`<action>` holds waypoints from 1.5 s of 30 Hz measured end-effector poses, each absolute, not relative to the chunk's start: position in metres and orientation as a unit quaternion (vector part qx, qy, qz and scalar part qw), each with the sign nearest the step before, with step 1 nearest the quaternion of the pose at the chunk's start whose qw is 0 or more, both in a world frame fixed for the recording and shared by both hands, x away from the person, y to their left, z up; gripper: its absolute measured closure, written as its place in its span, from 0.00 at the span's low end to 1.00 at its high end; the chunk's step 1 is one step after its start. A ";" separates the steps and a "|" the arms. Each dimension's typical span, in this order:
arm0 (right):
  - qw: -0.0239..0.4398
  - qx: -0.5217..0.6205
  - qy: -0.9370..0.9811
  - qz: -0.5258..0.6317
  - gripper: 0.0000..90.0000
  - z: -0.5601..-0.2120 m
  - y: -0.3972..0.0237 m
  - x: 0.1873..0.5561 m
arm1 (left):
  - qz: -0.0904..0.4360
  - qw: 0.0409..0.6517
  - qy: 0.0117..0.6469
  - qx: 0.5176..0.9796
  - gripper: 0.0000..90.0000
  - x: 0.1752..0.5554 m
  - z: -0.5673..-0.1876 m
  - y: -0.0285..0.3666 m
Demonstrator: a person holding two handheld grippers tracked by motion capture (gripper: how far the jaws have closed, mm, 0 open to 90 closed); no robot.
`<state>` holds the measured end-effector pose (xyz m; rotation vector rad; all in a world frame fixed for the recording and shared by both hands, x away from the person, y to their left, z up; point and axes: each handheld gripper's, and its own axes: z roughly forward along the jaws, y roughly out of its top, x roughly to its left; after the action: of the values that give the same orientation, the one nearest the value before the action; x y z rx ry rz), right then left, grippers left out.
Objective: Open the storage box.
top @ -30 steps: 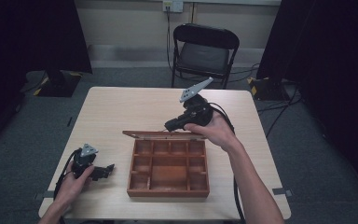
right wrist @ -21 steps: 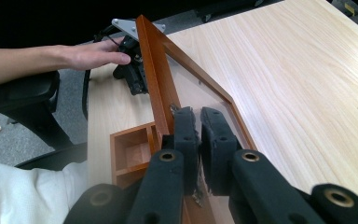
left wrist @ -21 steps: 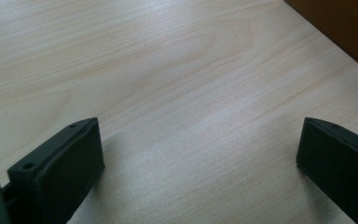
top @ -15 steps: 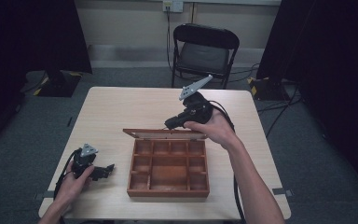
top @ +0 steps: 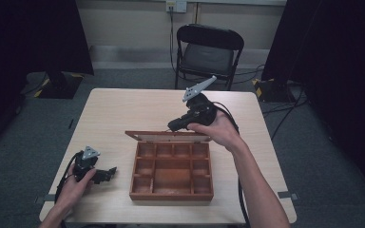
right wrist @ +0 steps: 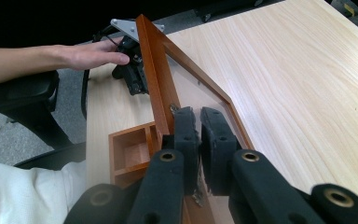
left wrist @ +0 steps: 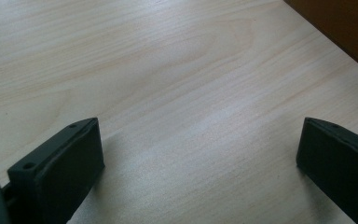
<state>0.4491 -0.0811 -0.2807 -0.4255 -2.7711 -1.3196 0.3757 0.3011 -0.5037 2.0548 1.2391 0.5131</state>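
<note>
The right gripper (top: 180, 122) has its fingers pinched on the lid (top: 167, 136) of the wooden box (top: 171, 170) mid-desk, likely to swing it on its hinge, while the left gripper (top: 105, 173) rests near the desk's front left corner, fingers wide and empty.

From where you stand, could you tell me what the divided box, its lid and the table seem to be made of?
Box: reddish-brown wood, smooth and probably varnished, with faint grain.
Lid: the same wood as a frame around what looks like a clear pane, glass or plastic, since the table shows through it.
Table: pale wood-grain top, possibly laminate.
</note>
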 end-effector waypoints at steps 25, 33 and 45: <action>0.021 -0.136 -0.893 -0.429 0.95 -0.281 -0.082 0.449 | 0.197 0.336 0.474 0.790 0.00 0.376 -0.504 0.301; 0.022 -0.137 -0.894 -0.427 0.95 -0.281 -0.081 0.449 | 0.197 0.333 0.472 0.792 0.00 0.376 -0.503 0.302; 0.019 -0.137 -0.896 -0.422 0.95 -0.280 -0.080 0.449 | 0.197 0.337 0.475 0.789 0.00 0.376 -0.504 0.301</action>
<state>0.4489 -0.0802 -0.2796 -0.4249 -2.7812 -1.3112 0.3757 0.3012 -0.5037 2.0558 1.2383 0.5130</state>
